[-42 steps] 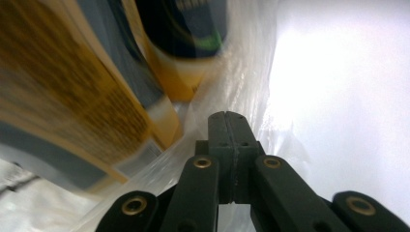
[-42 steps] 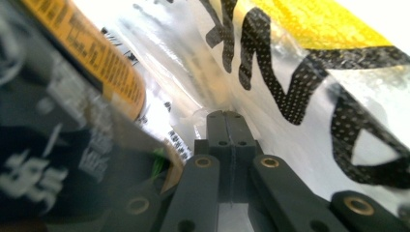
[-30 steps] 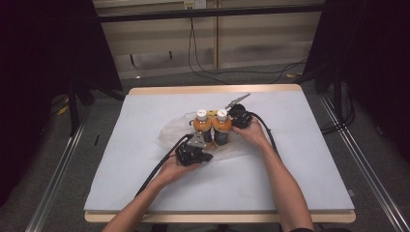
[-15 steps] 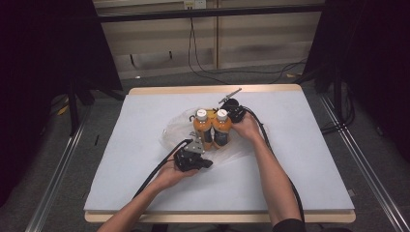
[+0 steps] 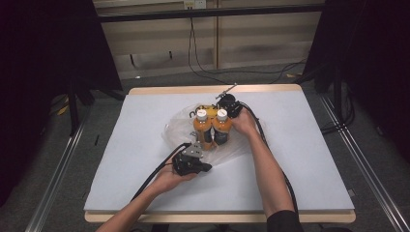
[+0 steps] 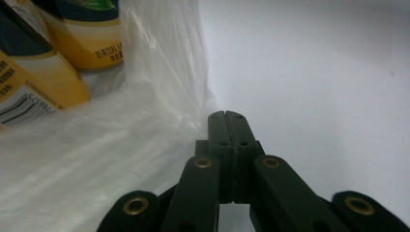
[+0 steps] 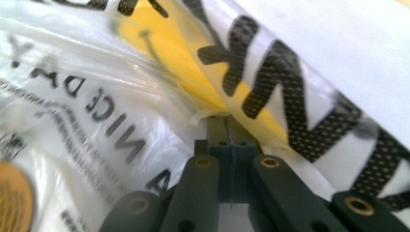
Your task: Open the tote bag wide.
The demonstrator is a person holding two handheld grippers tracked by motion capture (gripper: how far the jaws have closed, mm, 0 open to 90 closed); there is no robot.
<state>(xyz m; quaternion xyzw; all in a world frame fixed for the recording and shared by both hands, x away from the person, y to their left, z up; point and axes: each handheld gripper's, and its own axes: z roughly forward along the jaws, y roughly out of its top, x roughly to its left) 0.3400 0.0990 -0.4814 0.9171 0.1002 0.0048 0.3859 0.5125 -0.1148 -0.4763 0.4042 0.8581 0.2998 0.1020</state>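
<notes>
Two bottles (image 5: 212,126): upright, touching side by side, standing on or in a clear bag (image 5: 180,129) mid table (image 5: 309,159); white caps, orange drink, dark labels
bag: thin plastic, printed with black letters and a yellow patch, spread flat and crumpled around the bottle bases; whether the bottles are inside it or just on top, cannot tell
left gripper (image 5: 199,151): low at the near edge of the bag, just in front of the bottles; in the left gripper view the jaws are pressed together, tips right at the bag's edge where it meets the table; film may be caught between them, cannot tell for sure
right gripper (image 5: 223,102): behind the bottles at the far side of the bag; in the right gripper view the jaws are pressed together and a fold of bag film bunches at the tips, looks like a pinch on the plastic
hands: left hand (image 5: 170,178) near side, right hand (image 5: 244,122) beside the right bottle
done: both bottles set together on the bag, both grippers at opposite edges of the plastic
left: judging by this, the bag sides are not yet lifted round the bottles; handles not gathered
progress: roughly middle, bagging under way
risk: thin film could slip from the tips; bottles may tip if an edge is pulled hard
</notes>
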